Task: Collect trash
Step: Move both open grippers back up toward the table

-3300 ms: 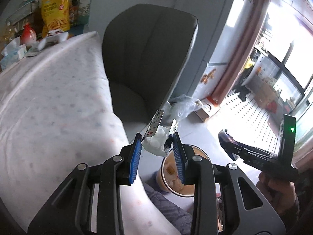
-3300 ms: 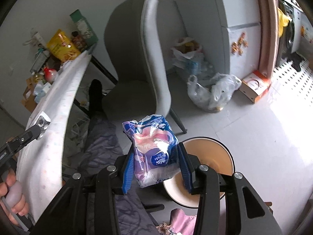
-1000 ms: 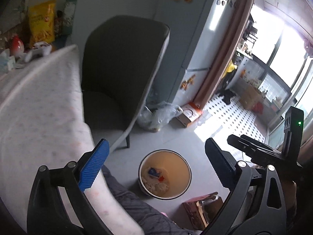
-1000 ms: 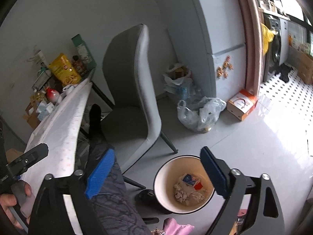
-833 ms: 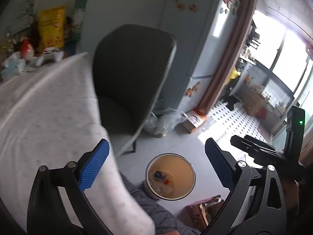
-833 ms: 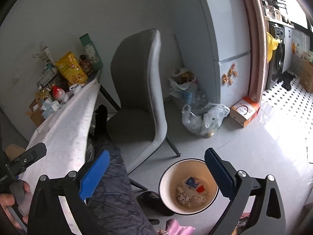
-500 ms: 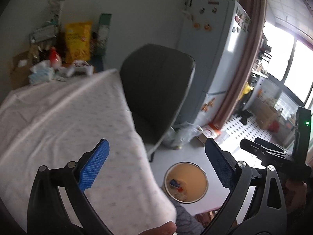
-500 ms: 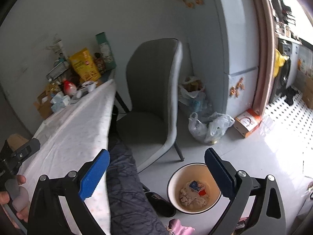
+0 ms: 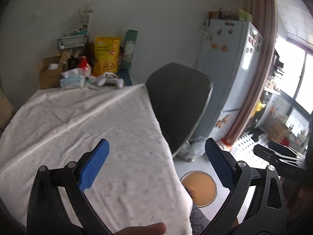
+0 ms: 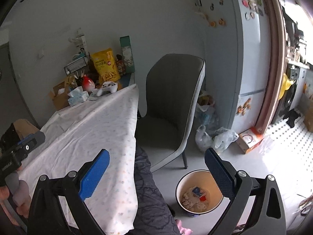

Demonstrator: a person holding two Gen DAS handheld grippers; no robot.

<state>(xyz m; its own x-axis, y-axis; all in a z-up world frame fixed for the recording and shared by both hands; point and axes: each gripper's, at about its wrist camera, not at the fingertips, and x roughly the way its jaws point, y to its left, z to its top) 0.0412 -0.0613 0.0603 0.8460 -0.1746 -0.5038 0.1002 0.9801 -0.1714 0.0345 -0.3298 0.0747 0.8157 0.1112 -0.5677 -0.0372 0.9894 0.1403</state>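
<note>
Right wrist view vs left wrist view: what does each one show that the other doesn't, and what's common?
Right wrist only: trash inside the bin, the person's patterned trouser leg, the chair seat, the orange-and-white box.

Left wrist only: bright windows, a fingertip at the bottom edge; the tablecloth hides much of the bin.

Both: open empty grippers, white tablecloth, grey chair, fridge, yellow snack bag.
</note>
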